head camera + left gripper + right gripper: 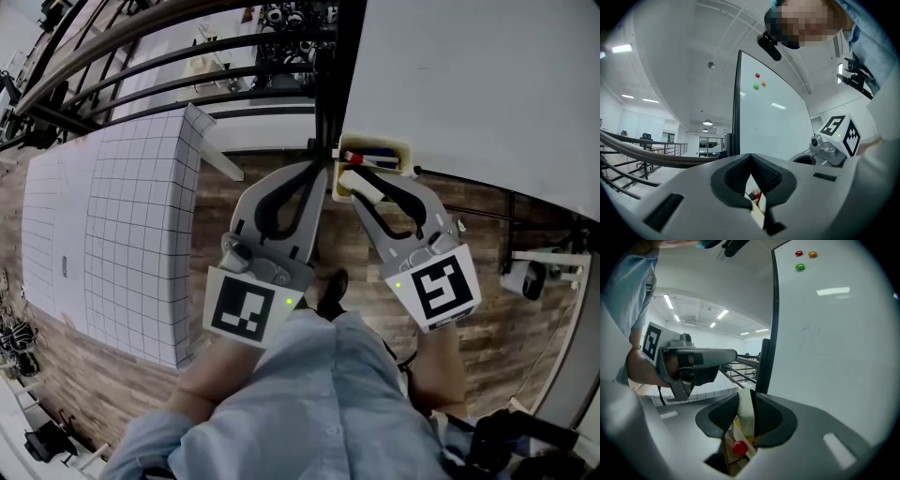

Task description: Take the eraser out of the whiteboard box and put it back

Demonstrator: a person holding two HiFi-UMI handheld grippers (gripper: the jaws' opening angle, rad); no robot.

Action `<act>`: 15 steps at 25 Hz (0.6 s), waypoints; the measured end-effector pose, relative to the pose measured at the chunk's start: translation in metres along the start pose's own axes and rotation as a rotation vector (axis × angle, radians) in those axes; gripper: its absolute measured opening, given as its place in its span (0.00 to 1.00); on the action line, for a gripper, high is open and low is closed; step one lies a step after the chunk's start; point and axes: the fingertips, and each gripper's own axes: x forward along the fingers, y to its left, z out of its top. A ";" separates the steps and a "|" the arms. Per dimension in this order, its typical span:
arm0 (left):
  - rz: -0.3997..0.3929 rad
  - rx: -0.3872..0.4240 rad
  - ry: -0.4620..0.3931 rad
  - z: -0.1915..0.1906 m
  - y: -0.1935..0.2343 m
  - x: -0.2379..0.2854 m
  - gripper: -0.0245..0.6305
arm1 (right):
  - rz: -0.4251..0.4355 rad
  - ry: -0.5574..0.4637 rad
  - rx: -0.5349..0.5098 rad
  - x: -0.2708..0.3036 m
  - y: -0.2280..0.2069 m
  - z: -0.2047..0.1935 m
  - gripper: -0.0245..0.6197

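Note:
A cream eraser (745, 414) stands upright between my right gripper's (746, 404) pads, which are shut on it. In the head view the eraser (362, 187) hangs just over the cream whiteboard box (405, 150), which is fixed to the lower left corner of the whiteboard (469, 84) and holds markers. Below the eraser a red marker cap (739, 447) shows inside the box. My left gripper (317, 167) points at the board's dark frame just left of the box; its fingertips meet with nothing between them (750, 161).
A white table with a grid pattern (122, 234) stands at the left over a wooden floor. Dark railings (141, 66) run behind it. Red, orange and green magnets (800, 267) sit high on the whiteboard. A white stand (530, 277) is at the right.

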 end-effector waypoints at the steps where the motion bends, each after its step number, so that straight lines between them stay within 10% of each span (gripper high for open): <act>1: -0.002 -0.003 0.003 -0.002 0.001 0.000 0.04 | 0.002 0.003 0.002 0.002 0.000 -0.002 0.21; 15: -0.029 -0.023 0.048 -0.021 0.011 0.014 0.04 | 0.019 0.062 0.053 0.023 -0.003 -0.030 0.22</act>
